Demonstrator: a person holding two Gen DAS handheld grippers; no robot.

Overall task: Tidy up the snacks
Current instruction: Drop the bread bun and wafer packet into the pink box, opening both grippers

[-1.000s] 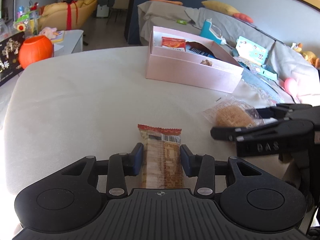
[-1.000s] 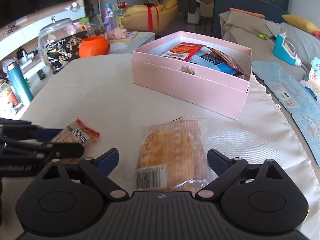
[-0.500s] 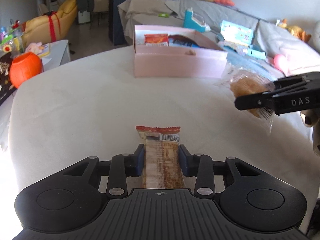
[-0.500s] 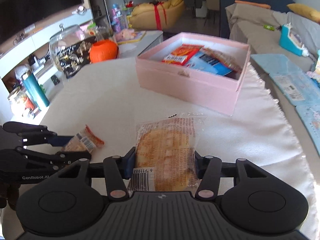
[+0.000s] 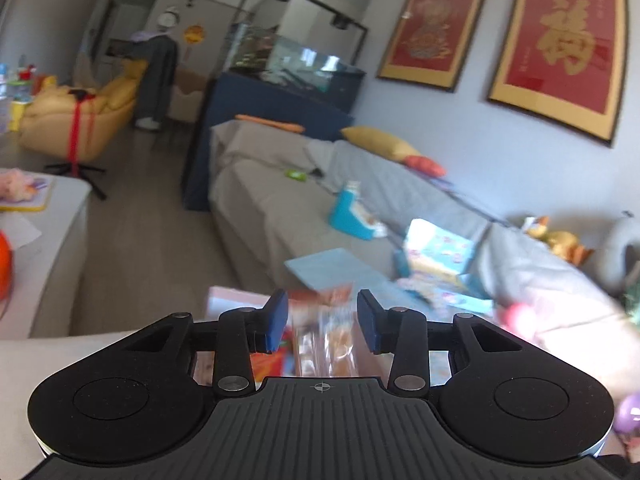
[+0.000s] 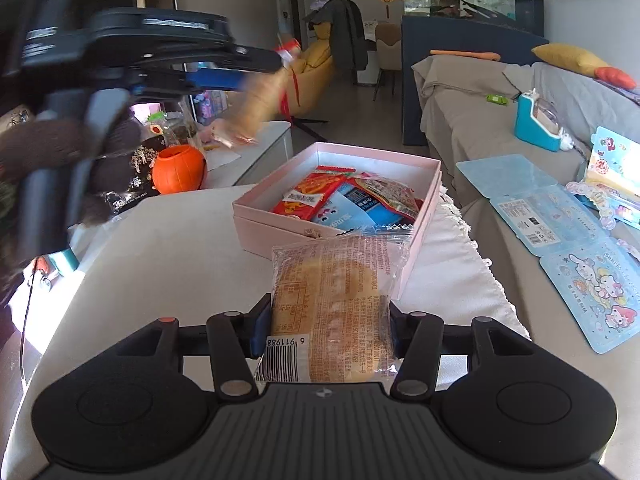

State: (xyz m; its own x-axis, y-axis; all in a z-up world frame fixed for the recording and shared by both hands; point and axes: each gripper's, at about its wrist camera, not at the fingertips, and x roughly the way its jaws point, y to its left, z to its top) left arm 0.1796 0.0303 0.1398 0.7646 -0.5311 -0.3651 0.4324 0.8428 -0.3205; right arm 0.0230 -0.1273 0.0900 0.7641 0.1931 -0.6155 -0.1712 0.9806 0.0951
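Observation:
My right gripper (image 6: 324, 320) is shut on a clear-wrapped bread packet (image 6: 332, 304) and holds it above the table, in front of the pink box (image 6: 424, 216) that holds several snack packets (image 6: 320, 196). My left gripper (image 5: 322, 320) is raised high over the box with its jaws parted. A blurred wafer bar (image 5: 332, 340) shows between and below its fingers. In the right wrist view the left gripper (image 6: 276, 60) is up at the left, and the blurred bar (image 6: 260, 104) hangs from its tips, tilted down.
An orange pumpkin pot (image 6: 178, 168) and a dark packet (image 6: 140, 180) stand at the table's far left. A white fringed cloth (image 6: 460, 248) covers the table's right edge. A grey sofa (image 6: 480, 120) with blue cards (image 6: 536, 204) lies to the right.
My left gripper has risen from the table with the wafer bar, swung over toward the box, and its jaws have parted. My right gripper has lifted the bread packet toward the box.

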